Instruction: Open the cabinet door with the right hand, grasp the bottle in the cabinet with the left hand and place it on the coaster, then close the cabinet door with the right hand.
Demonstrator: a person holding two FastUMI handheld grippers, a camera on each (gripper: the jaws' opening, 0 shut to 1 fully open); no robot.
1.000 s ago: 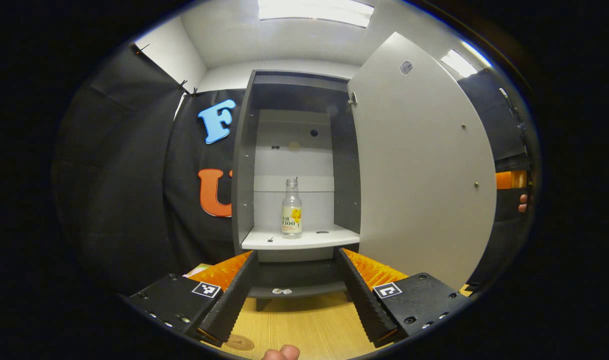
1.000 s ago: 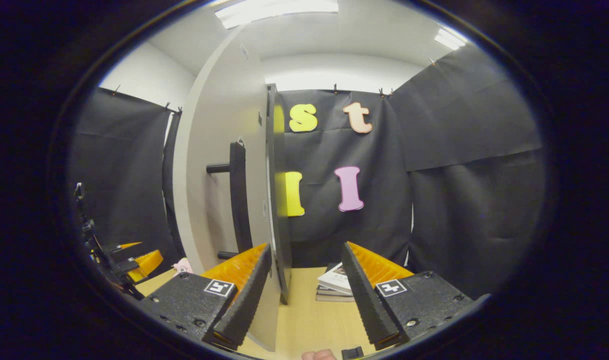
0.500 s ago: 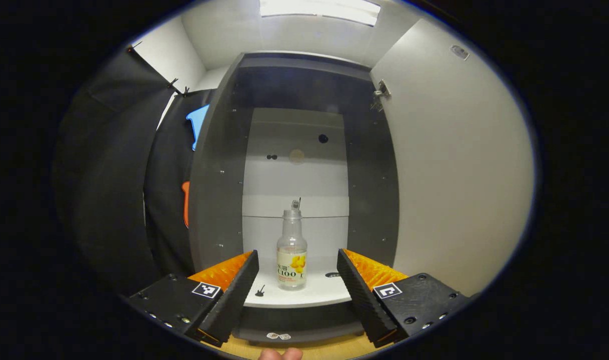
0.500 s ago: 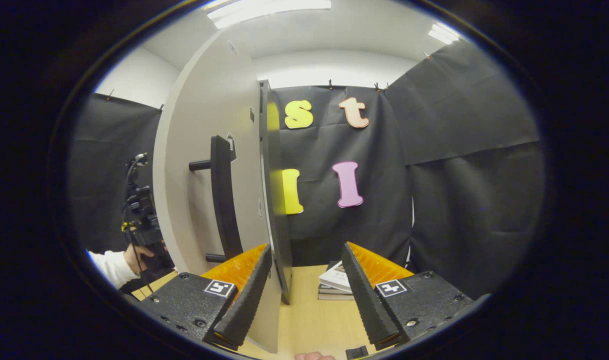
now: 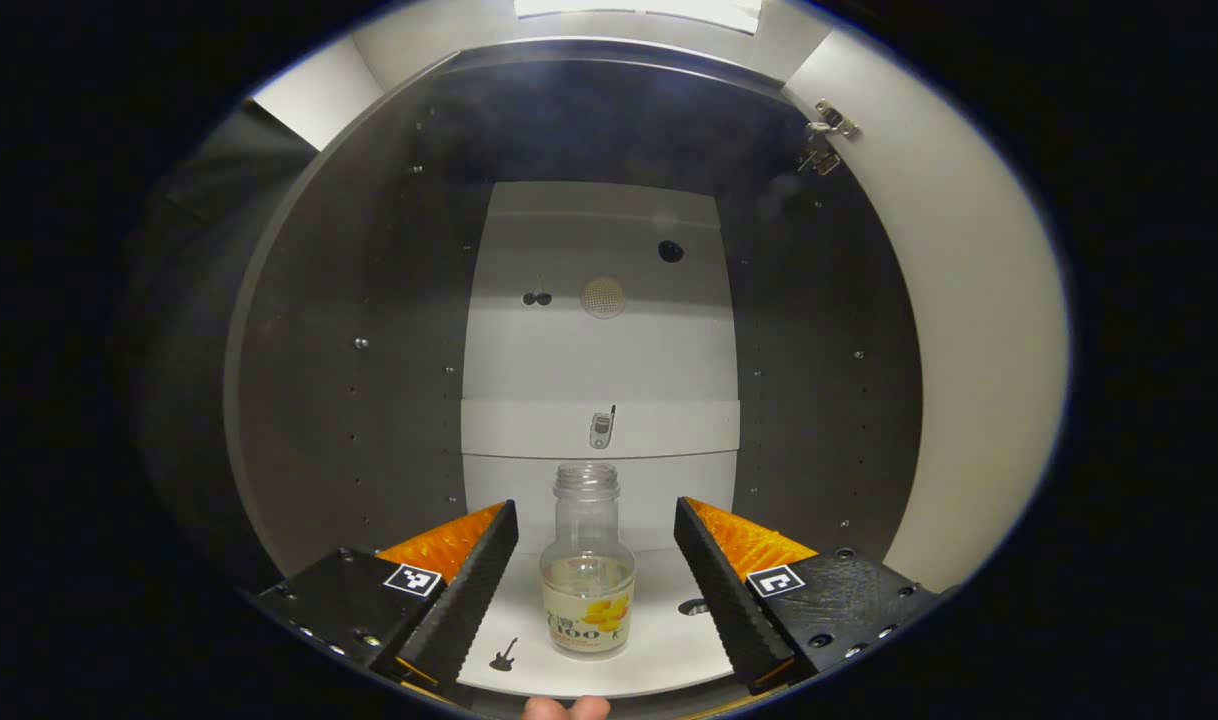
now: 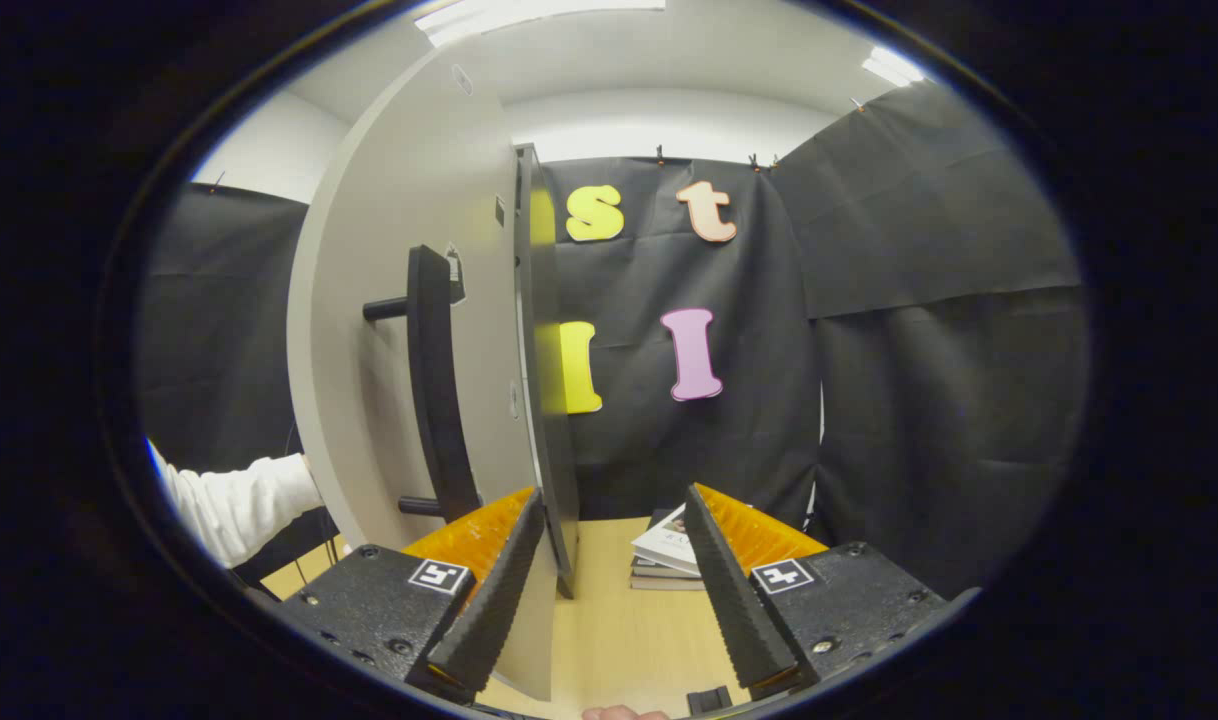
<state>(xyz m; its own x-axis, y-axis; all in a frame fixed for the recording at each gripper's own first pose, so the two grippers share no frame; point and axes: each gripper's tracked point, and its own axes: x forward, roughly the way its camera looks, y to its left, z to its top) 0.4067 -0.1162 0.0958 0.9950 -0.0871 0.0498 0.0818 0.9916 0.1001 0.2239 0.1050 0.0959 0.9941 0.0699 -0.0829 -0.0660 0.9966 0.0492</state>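
Clear bottle [image 5: 587, 575] stands upright on the cabinet shelf [image 5: 659, 640], and I see it between my left hand-held gripper's [image 5: 596, 585] spread fingers, untouched. My right hand-held gripper [image 6: 614, 580] is spread too, beside the open door [image 6: 399, 330], over the worktop [image 6: 619, 640].

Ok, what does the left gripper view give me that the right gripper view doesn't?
Left gripper view: the cabinet inside, with the bottle upright on the shelf, between the open left gripper fingers, ungripped. Right gripper view: the door's handle, books on the table, a white sleeve, the open right gripper. Shared: the open door, inner face in the left, outer face in the right.
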